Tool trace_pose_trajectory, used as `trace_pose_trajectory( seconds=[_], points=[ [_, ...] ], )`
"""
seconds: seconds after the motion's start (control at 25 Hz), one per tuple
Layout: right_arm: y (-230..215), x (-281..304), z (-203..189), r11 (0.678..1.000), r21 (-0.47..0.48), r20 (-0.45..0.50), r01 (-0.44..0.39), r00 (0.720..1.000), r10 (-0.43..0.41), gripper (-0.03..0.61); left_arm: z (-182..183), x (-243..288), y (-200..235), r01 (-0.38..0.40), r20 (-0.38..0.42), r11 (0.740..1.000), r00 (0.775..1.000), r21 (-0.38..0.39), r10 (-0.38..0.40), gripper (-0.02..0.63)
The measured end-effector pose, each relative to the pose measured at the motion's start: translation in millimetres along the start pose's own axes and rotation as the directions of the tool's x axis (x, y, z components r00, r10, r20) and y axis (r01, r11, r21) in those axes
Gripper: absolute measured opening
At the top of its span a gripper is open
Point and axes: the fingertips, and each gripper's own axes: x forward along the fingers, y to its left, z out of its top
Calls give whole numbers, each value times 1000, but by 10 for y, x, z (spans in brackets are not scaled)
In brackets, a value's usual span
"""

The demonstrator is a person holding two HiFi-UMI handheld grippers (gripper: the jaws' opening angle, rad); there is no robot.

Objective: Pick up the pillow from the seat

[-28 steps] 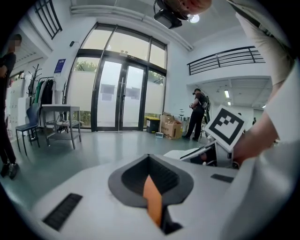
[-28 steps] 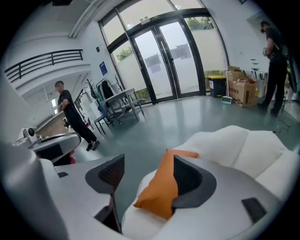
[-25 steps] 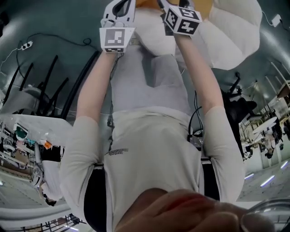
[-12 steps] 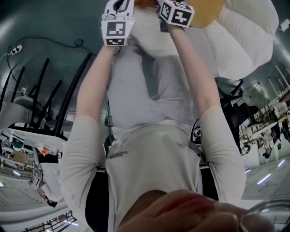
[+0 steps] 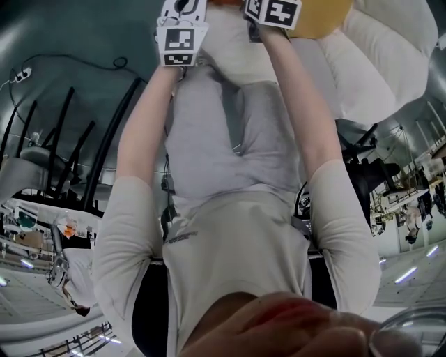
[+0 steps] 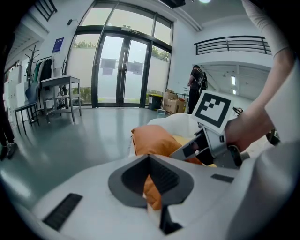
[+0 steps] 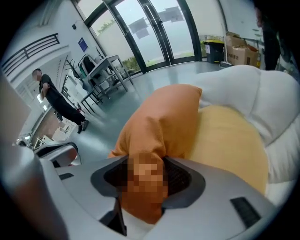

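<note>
An orange pillow [image 6: 154,139] rests on a yellow cushion [image 7: 227,145] of a puffy white seat [image 7: 251,89]. My left gripper [image 6: 152,190] is shut on a thin fold at the pillow's corner. My right gripper [image 7: 147,190] has another bunched end of the pillow [image 7: 161,119] filling its jaws, which are closing and press on the fabric. In the head view both grippers, left [image 5: 183,12] and right [image 5: 270,8], are held out at the top edge against the seat [image 5: 380,56]. From the left gripper view the right gripper's marker cube [image 6: 213,108] shows beside the pillow.
A grey polished floor surrounds the seat. Glass doors [image 6: 117,70], a metal table [image 6: 58,91] and cardboard boxes [image 6: 171,101] stand beyond. One person stands far off [image 6: 197,89], another near a table [image 7: 58,101]. Black chair legs [image 5: 70,139] rise at the head view's left.
Both grippers have shifted a little farther toward the top of the head view, closer to the seat. The seat and yellow cushion now fill more of the upper right.
</note>
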Motion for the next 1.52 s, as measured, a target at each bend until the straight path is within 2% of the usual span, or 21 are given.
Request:
trace_pose_trajectory(
  seconds=[0.24, 0.4, 0.56, 0.76, 0.96, 1.24, 1.36, 1.52],
  points=[
    [35, -350, 206, 999, -52, 1, 11, 1000, -10, 115, 317, -218, -16, 8, 16, 999, 1000, 35, -8, 9],
    [135, -788, 391, 999, -46, 41, 7, 999, -5, 100, 744, -473, -6, 5, 48, 999, 999, 51, -8, 9],
    [371, -1421, 756, 991, -131, 107, 10, 994, 4, 103, 1297, -826, 10, -8, 83, 998, 997, 55, 4, 9],
    [690, -2474, 1371, 981, -192, 202, 1, 979, 38, 109, 2137, -1352, -106, -7, 143, 999, 990, 49, 0, 9],
    [983, -3648, 2034, 971, -239, 339, 29, 939, 55, 112, 3074, -1943, -277, -8, 215, 994, 977, 105, -15, 9],
    [1213, -5345, 2817, 958, -273, 497, 88, 866, 62, 115, 4379, -2693, -710, 39, 321, 977, 941, 210, -106, 9],
    [1266, -6050, 3038, 946, -300, 543, 122, 837, 64, 120, 4931, -3071, -896, 41, 377, 971, 917, 234, -130, 9],
    [1385, -6901, 3246, 934, -321, 608, 157, 790, 76, 123, 5604, -3591, -1072, 36, 461, 963, 873, 268, -161, 9]
  ],
)
